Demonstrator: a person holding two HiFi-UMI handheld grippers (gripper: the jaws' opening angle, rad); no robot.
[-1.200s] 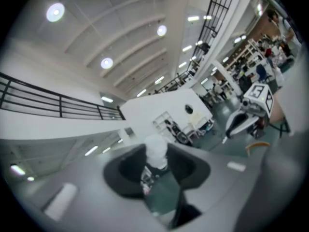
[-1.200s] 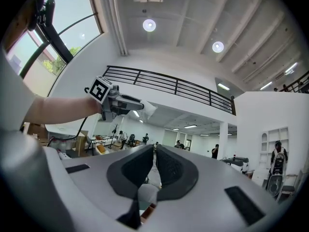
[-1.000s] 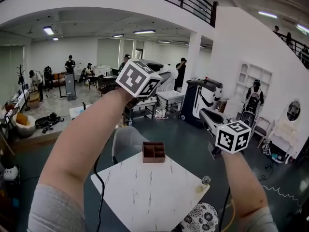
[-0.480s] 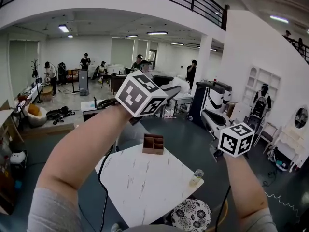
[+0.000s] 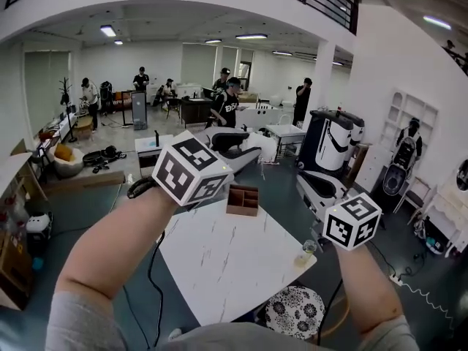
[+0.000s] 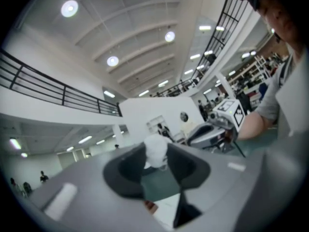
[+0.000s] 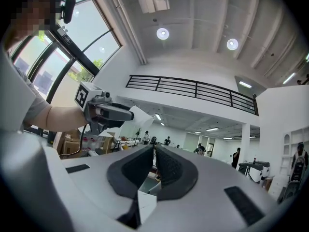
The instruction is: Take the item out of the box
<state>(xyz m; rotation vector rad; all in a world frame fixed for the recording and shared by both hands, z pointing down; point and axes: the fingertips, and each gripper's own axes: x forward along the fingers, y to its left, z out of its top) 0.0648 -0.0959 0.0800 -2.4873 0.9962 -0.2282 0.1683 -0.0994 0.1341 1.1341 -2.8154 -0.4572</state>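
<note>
A brown wooden box (image 5: 243, 199) with open compartments stands at the far edge of the white marble table (image 5: 227, 262). My left gripper (image 5: 247, 146) hangs level above and behind the box, shut on a crumpled white item (image 5: 263, 146). That item (image 6: 155, 156) shows between the pads in the left gripper view. In the right gripper view, my right gripper (image 7: 154, 151) has its pads closed together with nothing between them. Its marker cube (image 5: 352, 221) hovers off the table's right side.
A small clear glass object (image 5: 307, 251) stands on the table's right corner. A floral-cushioned stool (image 5: 296, 313) sits at the near edge, and a black cable (image 5: 153, 269) hangs on the left. White-and-black machines (image 5: 333, 141) stand beyond at the right, and people stand far back.
Both grippers have sunk lower in the head view. The left one, still on the white item, has dropped from well above the box to near its level.
</note>
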